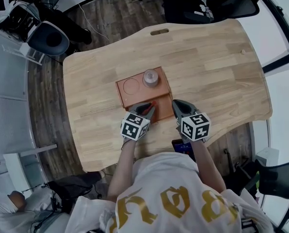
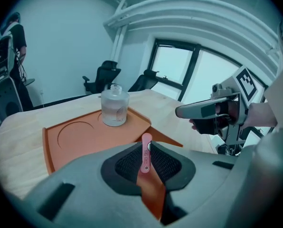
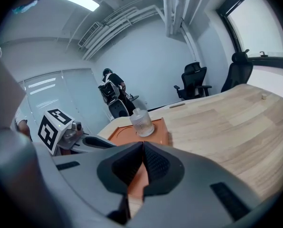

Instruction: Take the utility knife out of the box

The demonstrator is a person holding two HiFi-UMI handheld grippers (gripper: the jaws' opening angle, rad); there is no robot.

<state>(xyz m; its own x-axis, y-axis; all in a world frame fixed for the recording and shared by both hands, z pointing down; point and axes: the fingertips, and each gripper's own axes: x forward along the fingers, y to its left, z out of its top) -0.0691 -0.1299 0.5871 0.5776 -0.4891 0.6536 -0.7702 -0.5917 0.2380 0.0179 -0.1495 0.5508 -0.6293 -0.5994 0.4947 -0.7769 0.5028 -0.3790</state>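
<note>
Pink and slim, the utility knife (image 2: 145, 152) stands upright, clamped between the two jaws of the left gripper (image 2: 146, 163), with its upper end poking just above the jaw pads. Directly below those jaws lies the near part of the orange box (image 2: 84, 139). Ahead of them, on the box's far side, a glass jar (image 2: 115, 109) stands beside a round, empty recess. The box rests on a pale wooden table (image 1: 207, 67). The right gripper (image 3: 142, 150) hovers just to the right of the left one, its jaws pressed together with nothing between them and its tips near the box's near right corner.

The step in hand appears to be lifting the knife clear. Whether its lower end is already free of the box cannot be told. To do this well, hold the clamp firm, since the jaws grip only a narrow strip of the handle. Raise the knife straight up from the box before drawing it back, and steer away from the jar ahead. If the box starts to rise with the knife, the right gripper could press its rim down.
</note>
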